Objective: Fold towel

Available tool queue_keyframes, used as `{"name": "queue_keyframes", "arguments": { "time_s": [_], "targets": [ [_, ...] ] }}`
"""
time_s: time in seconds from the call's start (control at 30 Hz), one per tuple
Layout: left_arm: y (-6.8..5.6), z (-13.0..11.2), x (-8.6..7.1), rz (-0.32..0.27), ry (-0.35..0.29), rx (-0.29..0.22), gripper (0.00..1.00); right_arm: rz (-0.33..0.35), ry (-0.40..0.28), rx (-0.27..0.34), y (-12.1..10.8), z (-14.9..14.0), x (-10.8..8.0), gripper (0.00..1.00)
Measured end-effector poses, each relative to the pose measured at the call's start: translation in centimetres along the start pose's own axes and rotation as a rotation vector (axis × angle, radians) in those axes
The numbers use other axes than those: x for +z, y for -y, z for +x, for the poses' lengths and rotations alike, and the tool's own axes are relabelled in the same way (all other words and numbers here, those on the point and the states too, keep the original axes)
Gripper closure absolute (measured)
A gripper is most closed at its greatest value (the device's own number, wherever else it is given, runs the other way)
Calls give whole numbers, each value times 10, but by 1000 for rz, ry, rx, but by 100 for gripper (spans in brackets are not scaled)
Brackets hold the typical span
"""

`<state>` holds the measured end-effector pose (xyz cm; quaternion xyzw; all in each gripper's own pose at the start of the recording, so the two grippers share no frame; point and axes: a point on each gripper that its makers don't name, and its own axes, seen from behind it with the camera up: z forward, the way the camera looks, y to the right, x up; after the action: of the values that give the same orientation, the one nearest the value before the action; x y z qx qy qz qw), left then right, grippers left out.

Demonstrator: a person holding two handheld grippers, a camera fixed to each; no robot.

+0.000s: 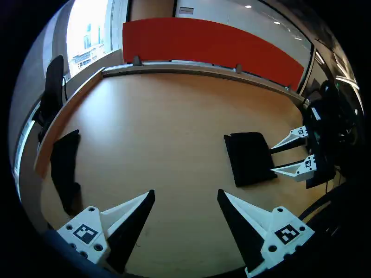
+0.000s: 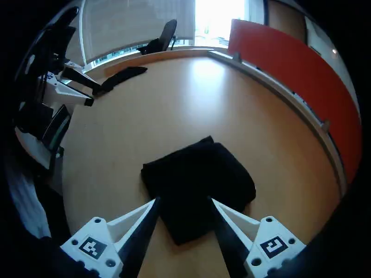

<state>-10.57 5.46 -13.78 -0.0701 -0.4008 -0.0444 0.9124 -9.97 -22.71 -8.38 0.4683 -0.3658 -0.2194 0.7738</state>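
A black towel (image 2: 199, 185), folded into a thick rectangle, lies flat on the wooden table (image 2: 153, 106). My right gripper (image 2: 184, 200) is open at the towel's near edge, one finger on either side of that end. The left gripper view shows the same towel (image 1: 248, 157) at the right, with the right gripper (image 1: 272, 160) touching its right edge. My left gripper (image 1: 185, 192) is open over bare table, well away from the towel, with nothing between its fingers. In the right gripper view, the left gripper (image 2: 92, 95) is at the far left.
A second black cloth (image 1: 65, 167) lies crumpled near the table's left edge, also seen as the cloth (image 2: 123, 75) at the far side. A black office chair (image 1: 51, 92) stands beyond the table. A red partition (image 1: 208, 44) runs along the back edge.
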Motion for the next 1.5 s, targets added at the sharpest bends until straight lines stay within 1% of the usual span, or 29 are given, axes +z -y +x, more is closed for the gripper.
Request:
{"name": "queue_keyframes", "arguments": {
  "time_s": [0.27,0.47,0.67,0.77,0.93,1.07,1.2,1.3,1.5],
  "targets": [
    [-2,1,1,-4,4,11,0,-18,27,47,-1,-25,-7,26],
    [-4,1,1,-8,4,17,0,-28,39,73,0,-37,-10,26],
    [-7,1,1,-9,5,17,0,-37,65,82,1,-55,-8,26],
    [-8,0,1,-10,7,16,0,-41,80,91,1,-63,-6,27],
    [-10,-2,1,-11,9,16,0,-41,91,102,3,-69,-4,31],
    [-10,-3,1,-12,11,13,0,-47,103,107,3,-73,-4,36],
    [-11,-3,1,-12,10,11,0,-46,107,113,6,-74,-3,45],
    [-10,-3,1,-11,9,11,0,-45,108,119,8,-74,-1,55],
    [-10,-3,0,-10,9,11,0,-70,106,142,4,-74,1,74]
  ]
}}
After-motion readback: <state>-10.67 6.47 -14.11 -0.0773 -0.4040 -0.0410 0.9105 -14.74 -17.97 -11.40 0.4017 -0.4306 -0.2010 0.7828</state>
